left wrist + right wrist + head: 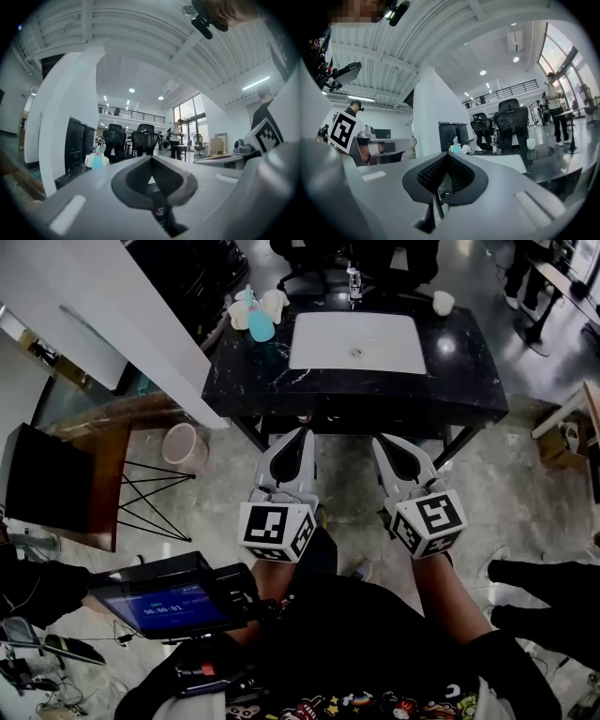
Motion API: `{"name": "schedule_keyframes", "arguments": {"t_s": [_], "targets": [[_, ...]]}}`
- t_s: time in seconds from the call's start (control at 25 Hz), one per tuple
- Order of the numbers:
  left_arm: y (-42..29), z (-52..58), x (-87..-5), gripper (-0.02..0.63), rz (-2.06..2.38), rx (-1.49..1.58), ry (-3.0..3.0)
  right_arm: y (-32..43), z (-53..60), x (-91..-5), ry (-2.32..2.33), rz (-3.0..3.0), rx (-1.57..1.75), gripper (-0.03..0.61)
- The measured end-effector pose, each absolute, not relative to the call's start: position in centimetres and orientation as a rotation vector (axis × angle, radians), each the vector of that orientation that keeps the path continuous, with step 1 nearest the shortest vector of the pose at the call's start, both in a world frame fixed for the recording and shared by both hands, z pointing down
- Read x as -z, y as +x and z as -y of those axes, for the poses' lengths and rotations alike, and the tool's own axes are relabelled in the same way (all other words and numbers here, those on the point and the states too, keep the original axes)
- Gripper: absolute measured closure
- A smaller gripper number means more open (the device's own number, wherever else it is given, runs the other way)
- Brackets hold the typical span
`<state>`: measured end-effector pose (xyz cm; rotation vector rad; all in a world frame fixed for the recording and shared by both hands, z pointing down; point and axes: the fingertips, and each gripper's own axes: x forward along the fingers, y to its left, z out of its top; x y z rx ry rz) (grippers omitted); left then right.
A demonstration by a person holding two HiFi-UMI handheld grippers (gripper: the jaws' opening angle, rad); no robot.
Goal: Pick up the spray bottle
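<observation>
The spray bottle (261,323) is teal with a pale trigger head and stands at the far left corner of the black marble table (469,371), among white cups. It is small and distant in the left gripper view (97,160) and the right gripper view (455,147). My left gripper (298,433) and right gripper (383,439) hang side by side before the table's near edge, well short of the bottle. Both are shut with nothing between the jaws, seen close up as left gripper (151,158) and right gripper (448,154).
A white mat (356,341) covers the table's middle. A clear bottle (353,282) and a white cup (442,302) stand at the back. A white pillar (112,315) and a pink bin (185,446) are to the left. Another person's shoes (539,582) are at right.
</observation>
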<state>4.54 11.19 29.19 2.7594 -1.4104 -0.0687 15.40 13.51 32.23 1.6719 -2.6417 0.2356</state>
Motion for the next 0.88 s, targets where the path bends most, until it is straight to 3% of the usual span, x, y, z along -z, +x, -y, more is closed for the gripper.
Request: {"name": "schedule_keyframes", "arguments": {"t_s": [0.68,0.88], "targets": [[-3.4,16.9,-30.2,0.613,1.499,0.109,2.722,8.2,13.6,-32.8,1.695,2.584,-0.233,0.554],[-3.7,20.1,-30.8,0.613,1.509,0.113,2.711,6.7,17.6,-33.6,1.698,2.579,-0.243,0.554]]}}
